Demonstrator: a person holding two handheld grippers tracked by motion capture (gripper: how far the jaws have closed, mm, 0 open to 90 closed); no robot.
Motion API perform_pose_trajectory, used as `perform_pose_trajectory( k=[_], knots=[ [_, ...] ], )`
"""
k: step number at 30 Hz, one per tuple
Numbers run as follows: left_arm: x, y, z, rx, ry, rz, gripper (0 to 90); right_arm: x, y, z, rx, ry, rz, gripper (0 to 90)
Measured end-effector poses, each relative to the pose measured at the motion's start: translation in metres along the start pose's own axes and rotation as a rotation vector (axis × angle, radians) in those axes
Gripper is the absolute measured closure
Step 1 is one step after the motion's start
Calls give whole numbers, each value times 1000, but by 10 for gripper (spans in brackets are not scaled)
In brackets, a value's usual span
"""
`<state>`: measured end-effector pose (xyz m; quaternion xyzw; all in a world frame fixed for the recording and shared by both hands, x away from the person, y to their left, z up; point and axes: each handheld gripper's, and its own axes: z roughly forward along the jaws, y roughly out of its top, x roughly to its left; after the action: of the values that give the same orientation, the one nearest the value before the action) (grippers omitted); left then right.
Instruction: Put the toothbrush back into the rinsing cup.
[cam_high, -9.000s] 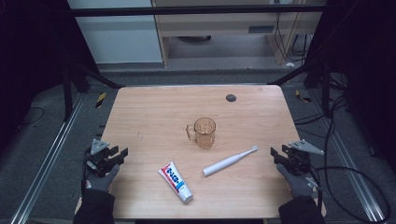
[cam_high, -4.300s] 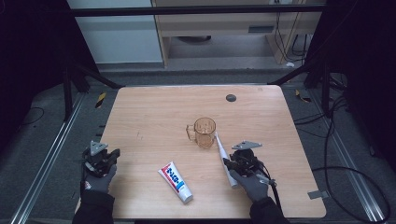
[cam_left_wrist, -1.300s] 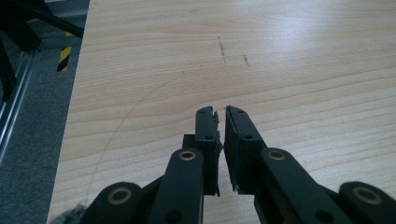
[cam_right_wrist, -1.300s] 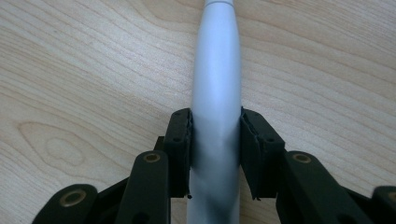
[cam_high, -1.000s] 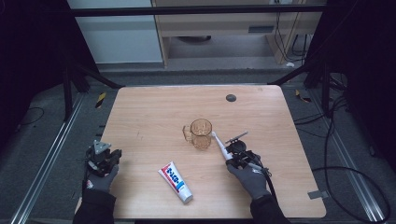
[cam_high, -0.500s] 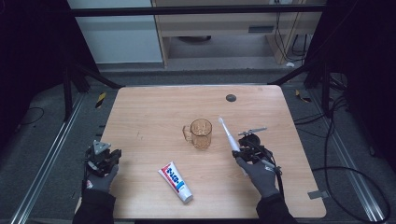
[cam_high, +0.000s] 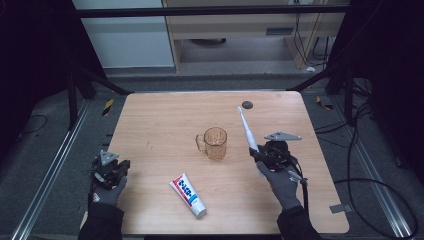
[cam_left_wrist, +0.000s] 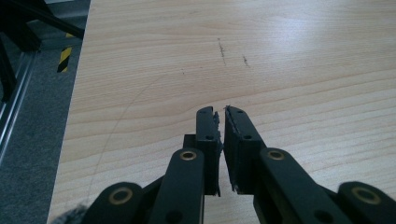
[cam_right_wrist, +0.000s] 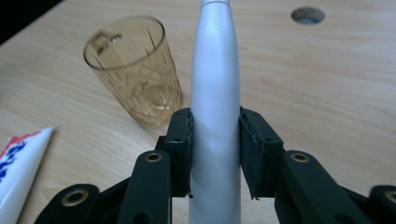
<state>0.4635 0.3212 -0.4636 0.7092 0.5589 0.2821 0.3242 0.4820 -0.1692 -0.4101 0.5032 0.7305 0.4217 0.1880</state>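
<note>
Right claw (cam_high: 255, 152), clenched on a toothbrush (cam_high: 246, 129), has lifted it off the surface (cam_high: 150, 115) since a second ago and now holds it upright, head up, just beside the amber cup (cam_high: 215, 143). Dropping it into the cup looks next. Left claw (cam_high: 111, 169), clenched on nothing, rests at the surface's edge; toothpaste (cam_high: 188, 194) lies untouched.

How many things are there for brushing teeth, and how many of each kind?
Electric toothbrush: 1, held off the table in the right gripper
Amber glass mug: 1, upright on the table
Toothpaste tube: 1, lying flat
Total: 3 things
</note>
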Motion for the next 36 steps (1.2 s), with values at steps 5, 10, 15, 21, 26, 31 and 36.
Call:
perform_pose_trajectory(
  k=[5, 10, 15, 21, 26, 31, 36],
  knots=[
    [0, 0, 0, 0, 1, -1, 837, 4, 10, -4, -100, 29, 21, 665],
    [0, 0, -1, -4, 1, -3, 837, 11, 18, -3, -187, 23, 23, 665],
    [0, 0, 0, -1, 0, -2, 837, 17, 24, -1, -228, 24, 28, 665],
    [1, 0, -1, -2, 1, -3, 838, 27, 29, 6, -313, 27, 52, 665],
    [1, 0, 0, -1, 1, -2, 838, 36, 35, 14, -363, 21, 61, 665],
    [1, 0, -1, -2, 0, -4, 839, 43, 41, 21, -401, 17, 76, 665],
    [1, -1, 0, 0, 1, -4, 839, 46, 46, 26, -441, 12, 93, 664]
  ],
)
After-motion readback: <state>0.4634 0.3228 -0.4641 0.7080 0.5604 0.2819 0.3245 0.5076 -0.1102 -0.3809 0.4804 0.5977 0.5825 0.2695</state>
